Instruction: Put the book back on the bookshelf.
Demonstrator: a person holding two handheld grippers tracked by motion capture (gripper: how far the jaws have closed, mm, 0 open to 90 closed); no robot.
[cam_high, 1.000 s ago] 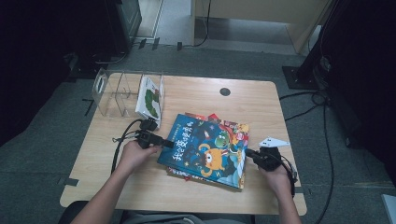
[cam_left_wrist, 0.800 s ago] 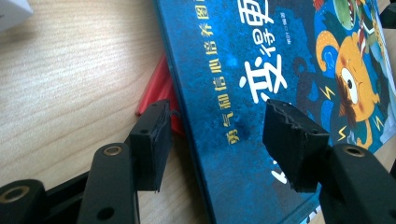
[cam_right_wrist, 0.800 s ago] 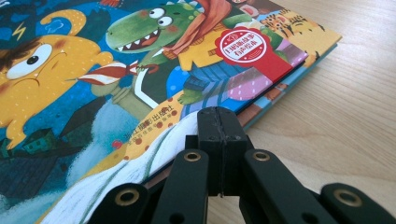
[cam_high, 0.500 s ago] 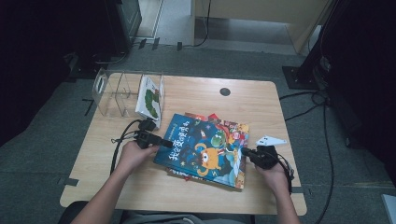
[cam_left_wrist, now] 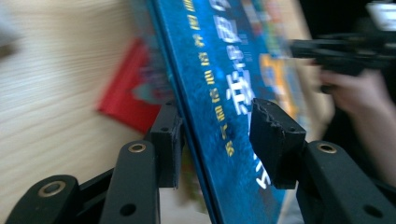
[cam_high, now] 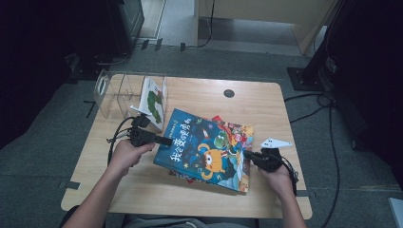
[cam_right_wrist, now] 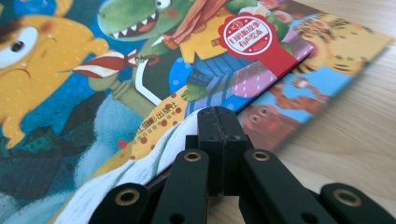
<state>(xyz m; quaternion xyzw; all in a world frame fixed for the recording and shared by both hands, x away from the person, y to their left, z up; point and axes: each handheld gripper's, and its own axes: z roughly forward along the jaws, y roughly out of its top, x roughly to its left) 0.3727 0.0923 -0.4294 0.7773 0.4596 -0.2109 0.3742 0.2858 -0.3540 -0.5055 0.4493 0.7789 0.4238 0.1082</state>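
My left claw (cam_high: pixel 164 140) sits at the near left edge of the blue picture book (cam_high: pixel 206 149), and in the left gripper view that edge runs up between its two jaws. The jaws have just been closing around it: the left jaw lies against the underside of the cover, the right jaw stands just off the printed face, so I cannot tell whether they pinch it yet. That side of the book is tilted up off the wooden table (cam_high: pixel 266 102), with a red book (cam_left_wrist: pixel 122 100) lying flat beneath it, just beyond the left jaw.

My right claw (cam_high: pixel 247 155) is clenched tight, jaws pressed together with nothing between them. In the right gripper view its tip rests on the corner of the blue book's cover, just below the green crocodile (cam_right_wrist: pixel 140 18). Beyond the tip, an orange-edged book (cam_right_wrist: pixel 327 60) pokes out from under the blue one.

Past my left claw stands a clear plastic rack (cam_high: pixel 116 92) holding one white book (cam_high: pixel 153 100) upright.
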